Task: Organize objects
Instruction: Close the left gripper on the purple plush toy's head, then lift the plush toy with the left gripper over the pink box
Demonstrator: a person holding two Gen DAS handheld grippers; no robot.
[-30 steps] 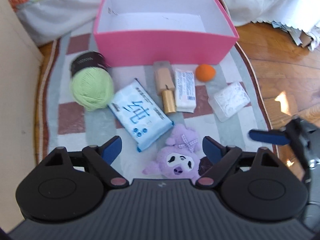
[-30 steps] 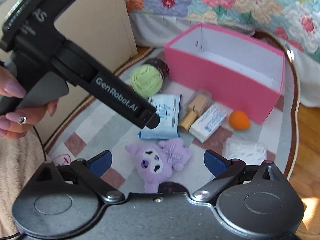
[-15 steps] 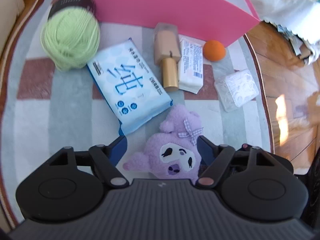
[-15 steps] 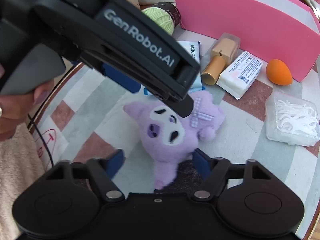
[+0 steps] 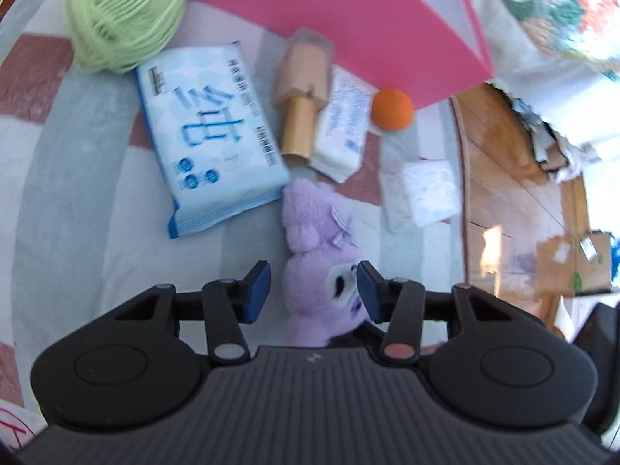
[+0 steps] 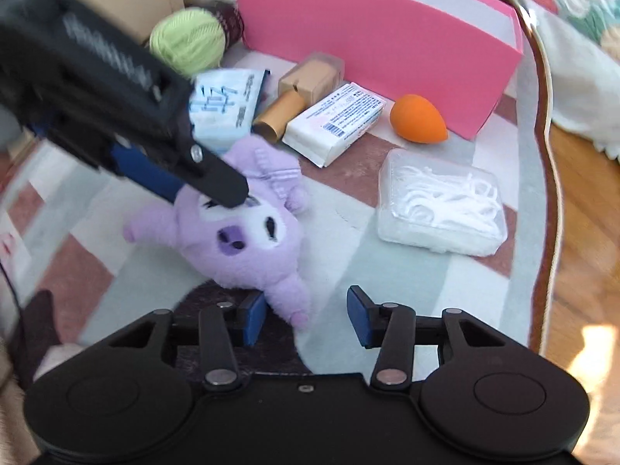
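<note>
A purple plush toy lies on the checked rug, also in the right wrist view. My left gripper is open with its jaws on either side of the plush's head; the right wrist view shows its fingers at the head. My right gripper is open, its blue pads beside the plush's lower end. The pink box stands open behind.
On the rug lie a green yarn ball, a blue tissue pack, a tan bottle with gold cap, a white packet, an orange sponge and a clear floss box. Wooden floor lies right.
Both grippers have come down close to the plush. The left jaws have narrowed around its head. The right gripper has moved in toward its lower end.
</note>
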